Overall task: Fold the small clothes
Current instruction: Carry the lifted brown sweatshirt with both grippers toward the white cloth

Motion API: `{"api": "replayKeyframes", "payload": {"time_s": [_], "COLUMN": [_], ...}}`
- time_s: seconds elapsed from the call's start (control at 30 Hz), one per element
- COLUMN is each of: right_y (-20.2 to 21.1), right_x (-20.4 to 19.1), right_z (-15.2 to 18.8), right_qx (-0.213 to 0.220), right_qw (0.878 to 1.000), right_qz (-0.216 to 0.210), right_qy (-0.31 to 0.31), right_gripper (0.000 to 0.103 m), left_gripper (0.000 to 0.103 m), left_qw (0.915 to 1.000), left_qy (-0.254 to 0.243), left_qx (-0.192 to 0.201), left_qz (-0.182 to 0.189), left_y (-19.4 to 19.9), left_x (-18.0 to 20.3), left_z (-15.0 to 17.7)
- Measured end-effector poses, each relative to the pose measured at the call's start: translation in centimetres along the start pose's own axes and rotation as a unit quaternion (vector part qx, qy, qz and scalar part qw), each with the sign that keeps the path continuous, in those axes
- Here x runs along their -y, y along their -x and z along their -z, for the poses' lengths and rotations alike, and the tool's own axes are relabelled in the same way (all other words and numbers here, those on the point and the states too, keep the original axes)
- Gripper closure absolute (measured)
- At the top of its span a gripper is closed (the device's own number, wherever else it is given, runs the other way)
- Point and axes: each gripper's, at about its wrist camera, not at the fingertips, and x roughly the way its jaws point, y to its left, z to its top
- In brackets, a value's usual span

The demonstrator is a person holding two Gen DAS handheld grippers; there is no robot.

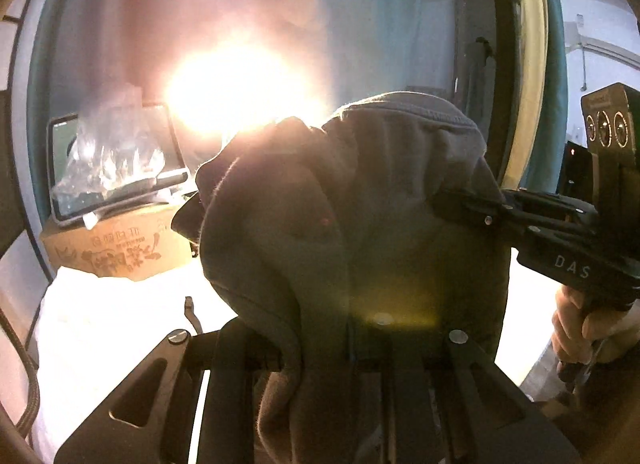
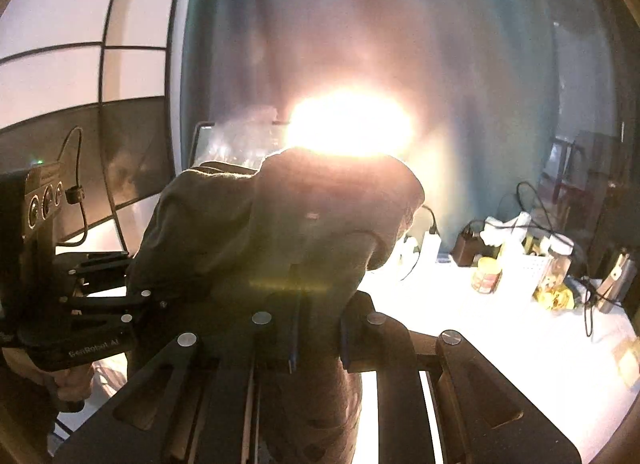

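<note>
Black linkage plates and two dark fingers of the left gripper (image 1: 320, 360) fill the bottom of the left wrist view, and between those fingers sits a bunched fold of the small dark grey fleece garment (image 1: 360, 204); the jaws stand nearly together, clenched on the cloth. On the other wrist view the right gripper (image 2: 316, 344) shows the same picture: narrow gap, fabric pinched in it and trailing down below the fingers. Seen from the left camera, the right gripper's tips bite the garment's far right edge, with the person's hand (image 1: 580, 324) wrapped round its handle beneath.

So the garment hangs in the air between the two claws, each holding one side, humped upward in the middle and draping down toward the white table surface (image 2: 500, 324). Its long axis appears to run from one gripper to the other, across both views. Neither hand is plainly nearer the table, I judge, so laying it flat calls for lowering both together while drawing them apart.

Farther back, a cardboard box with printed characters (image 1: 120, 248) carries a tablet (image 1: 116, 168), jars and cables (image 2: 520, 264) crowd the right side, and a glaring lamp in front of a teal curtain (image 2: 480, 104) washes out the distance.
</note>
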Motion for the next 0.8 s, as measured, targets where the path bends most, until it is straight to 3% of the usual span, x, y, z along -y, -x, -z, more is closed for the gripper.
{"api": "replayKeyframes", "payload": {"time_s": [0.8], "right_y": [-9.4], "right_x": [2.5], "right_z": [2.0], "right_qx": [-0.081], "right_qw": [0.996], "right_qz": [-0.005], "right_qy": [-0.027], "right_gripper": [0.087], "left_gripper": [0.084], "left_qw": [0.9952], "left_qy": [0.049], "left_qx": [-0.085], "left_qz": [-0.002], "left_y": [-6.3], "left_x": [-2.0], "left_z": [1.2]}}
